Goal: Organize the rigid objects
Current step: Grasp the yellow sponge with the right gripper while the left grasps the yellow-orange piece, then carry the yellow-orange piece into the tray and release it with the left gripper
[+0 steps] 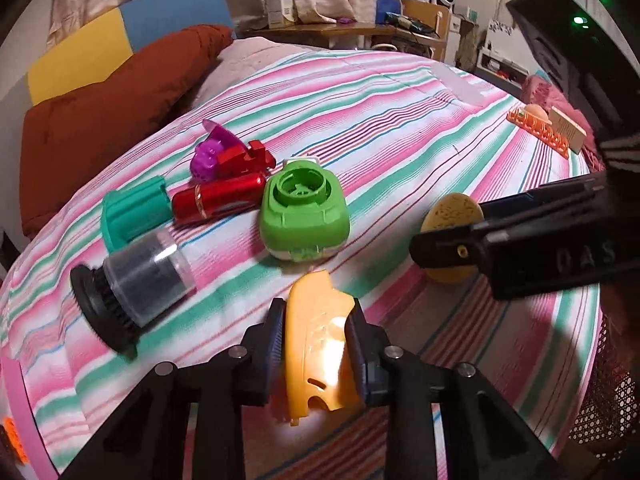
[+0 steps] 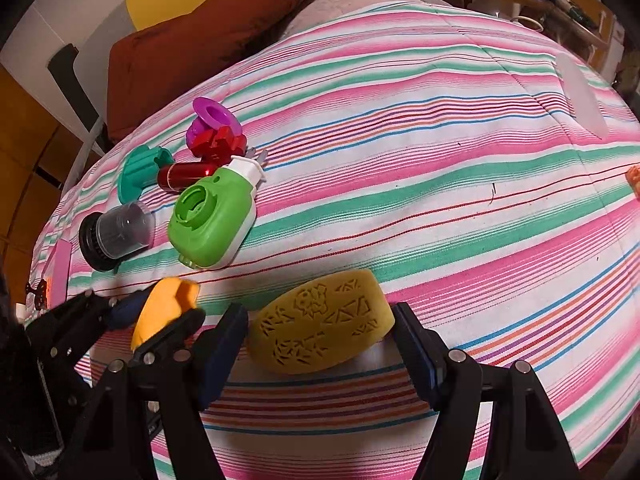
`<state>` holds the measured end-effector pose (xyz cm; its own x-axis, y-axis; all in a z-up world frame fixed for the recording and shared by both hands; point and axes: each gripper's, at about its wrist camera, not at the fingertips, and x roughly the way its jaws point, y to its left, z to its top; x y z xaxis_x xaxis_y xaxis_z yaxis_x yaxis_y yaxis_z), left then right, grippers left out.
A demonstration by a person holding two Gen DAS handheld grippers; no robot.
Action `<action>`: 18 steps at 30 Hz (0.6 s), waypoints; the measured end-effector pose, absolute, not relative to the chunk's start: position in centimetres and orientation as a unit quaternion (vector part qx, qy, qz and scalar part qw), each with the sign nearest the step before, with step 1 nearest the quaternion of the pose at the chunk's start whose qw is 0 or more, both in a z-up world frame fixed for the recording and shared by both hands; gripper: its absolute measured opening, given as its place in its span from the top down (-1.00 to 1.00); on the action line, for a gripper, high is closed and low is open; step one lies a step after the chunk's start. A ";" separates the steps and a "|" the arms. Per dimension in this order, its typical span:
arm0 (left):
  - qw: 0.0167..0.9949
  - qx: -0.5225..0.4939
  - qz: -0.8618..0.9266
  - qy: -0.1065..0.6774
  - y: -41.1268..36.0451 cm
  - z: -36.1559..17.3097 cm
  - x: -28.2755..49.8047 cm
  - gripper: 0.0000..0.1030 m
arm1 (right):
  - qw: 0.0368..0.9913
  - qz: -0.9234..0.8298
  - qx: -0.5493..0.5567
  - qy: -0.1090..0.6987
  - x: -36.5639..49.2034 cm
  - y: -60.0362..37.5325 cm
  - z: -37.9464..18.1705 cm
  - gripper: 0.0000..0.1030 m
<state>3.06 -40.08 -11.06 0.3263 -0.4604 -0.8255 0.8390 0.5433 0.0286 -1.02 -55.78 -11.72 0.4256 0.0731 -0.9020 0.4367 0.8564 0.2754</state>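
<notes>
My left gripper (image 1: 316,344) is shut on an orange plastic piece (image 1: 316,344), held just above the striped bedspread; it also shows in the right wrist view (image 2: 164,308). My right gripper (image 2: 320,340) is open around a yellow carved oval block (image 2: 320,320) that lies on the bed, fingers apart from it; the block also shows in the left wrist view (image 1: 452,216). A cluster sits at the left: green toy camera (image 1: 304,212), red cylinder (image 1: 218,198), teal spool (image 1: 132,212), clear jar with black lid (image 1: 132,280), purple and red pieces (image 1: 228,156).
A brown pillow (image 1: 112,108) lies at the bed's head. An orange rack with small items (image 1: 540,128) sits at the far right edge of the bed. A pink object (image 2: 58,272) lies at the left edge. Furniture and clutter stand beyond the bed.
</notes>
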 end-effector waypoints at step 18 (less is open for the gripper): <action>0.812 0.079 -0.396 0.421 -29.9 -7.9 2.3 0.44 | 0.823 -0.114 0.253 0.496 -1.6 -56.3 -11.3 0.31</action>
<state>2.28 -29.86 -7.87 0.3323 -0.5765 -0.7465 0.7100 0.6739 -0.2043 -1.65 -56.32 -11.31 0.4826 0.0627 -0.8736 0.4387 0.8460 0.3031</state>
